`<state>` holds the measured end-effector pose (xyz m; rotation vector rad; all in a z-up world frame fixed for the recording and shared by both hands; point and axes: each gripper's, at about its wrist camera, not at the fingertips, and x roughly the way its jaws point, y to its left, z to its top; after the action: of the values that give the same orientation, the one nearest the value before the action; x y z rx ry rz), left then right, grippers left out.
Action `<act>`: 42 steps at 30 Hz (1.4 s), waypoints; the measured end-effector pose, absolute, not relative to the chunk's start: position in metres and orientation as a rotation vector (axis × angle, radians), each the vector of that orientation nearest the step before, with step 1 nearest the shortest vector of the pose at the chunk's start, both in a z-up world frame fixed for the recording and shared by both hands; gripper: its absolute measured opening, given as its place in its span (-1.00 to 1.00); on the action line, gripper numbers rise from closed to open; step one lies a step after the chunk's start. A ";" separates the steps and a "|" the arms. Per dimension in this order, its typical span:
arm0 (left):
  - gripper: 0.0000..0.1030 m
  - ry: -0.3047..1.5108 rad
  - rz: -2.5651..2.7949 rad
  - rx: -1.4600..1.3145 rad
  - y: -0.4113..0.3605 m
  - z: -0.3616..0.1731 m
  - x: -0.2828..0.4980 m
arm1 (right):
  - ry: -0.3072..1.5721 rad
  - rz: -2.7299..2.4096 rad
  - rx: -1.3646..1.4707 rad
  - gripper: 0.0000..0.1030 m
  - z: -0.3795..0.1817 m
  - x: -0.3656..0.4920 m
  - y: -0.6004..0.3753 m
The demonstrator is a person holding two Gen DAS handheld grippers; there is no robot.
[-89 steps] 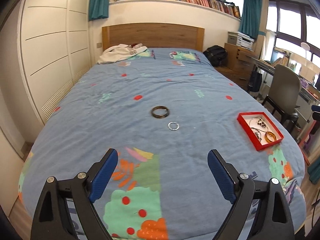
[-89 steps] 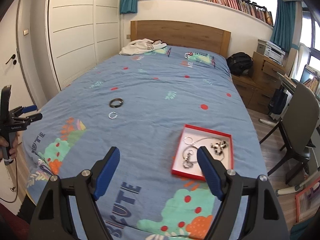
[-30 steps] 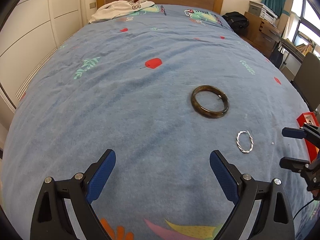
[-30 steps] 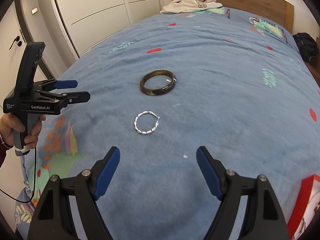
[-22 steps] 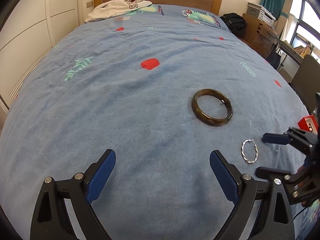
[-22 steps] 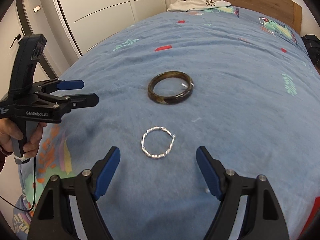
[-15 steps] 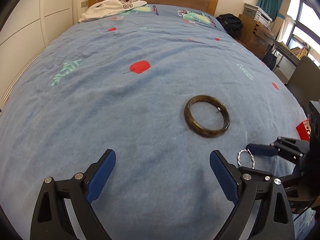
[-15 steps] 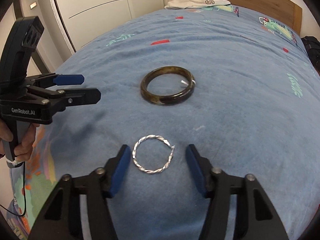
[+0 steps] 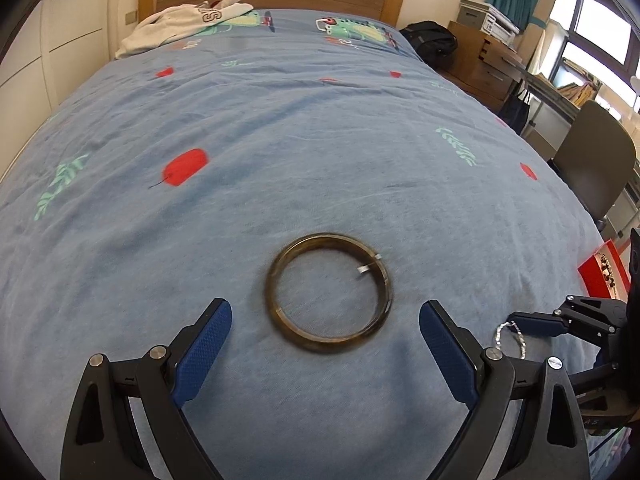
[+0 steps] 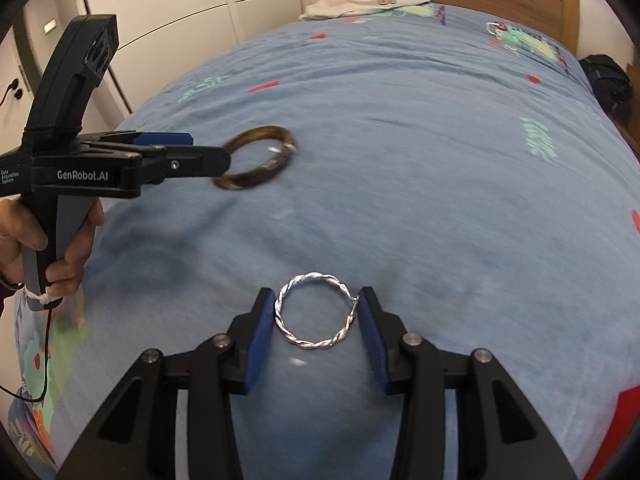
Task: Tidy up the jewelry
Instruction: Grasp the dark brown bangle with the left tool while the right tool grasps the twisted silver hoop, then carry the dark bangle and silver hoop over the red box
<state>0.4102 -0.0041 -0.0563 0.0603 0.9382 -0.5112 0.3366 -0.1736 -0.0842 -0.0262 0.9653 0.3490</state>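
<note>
Two grippers over rings on the bed

The right gripper [image 10: 318,320] has just been closing its fingers [image 10: 259,330] around the twisted silver ring [image 10: 316,312], which lies on the blue bedspread [image 10: 420,168] between the pads; whether they press on it cannot be told. Beyond the silver ring toward the headboard lies the dark bangle [image 9: 328,292], in front of the left gripper [image 9: 326,340], whose fingers stand wide apart. A red tray [image 9: 602,270] sits right of the bangle.
</note>
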 end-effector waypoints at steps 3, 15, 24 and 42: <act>0.82 0.946 -0.510 0.078 -0.020 -0.062 0.417 | 0.969 0.315 -0.009 -0.21 -0.085 0.331 -0.195; 0.48 0.945 -0.430 0.138 -0.038 -0.073 0.415 | 0.955 0.251 0.040 -0.21 -0.074 0.308 -0.247; 0.48 0.932 -0.477 0.171 -0.062 -0.049 0.381 | 0.928 0.210 0.085 -0.21 -0.052 0.271 -0.277; 0.48 0.816 -0.723 0.247 -0.196 0.032 0.295 | 0.857 0.013 0.089 -0.21 0.007 0.176 -0.385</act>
<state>0.2948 -0.1964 0.0320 0.2471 0.8159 -0.7235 0.1760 -0.3849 0.0066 0.0886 0.8570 0.0131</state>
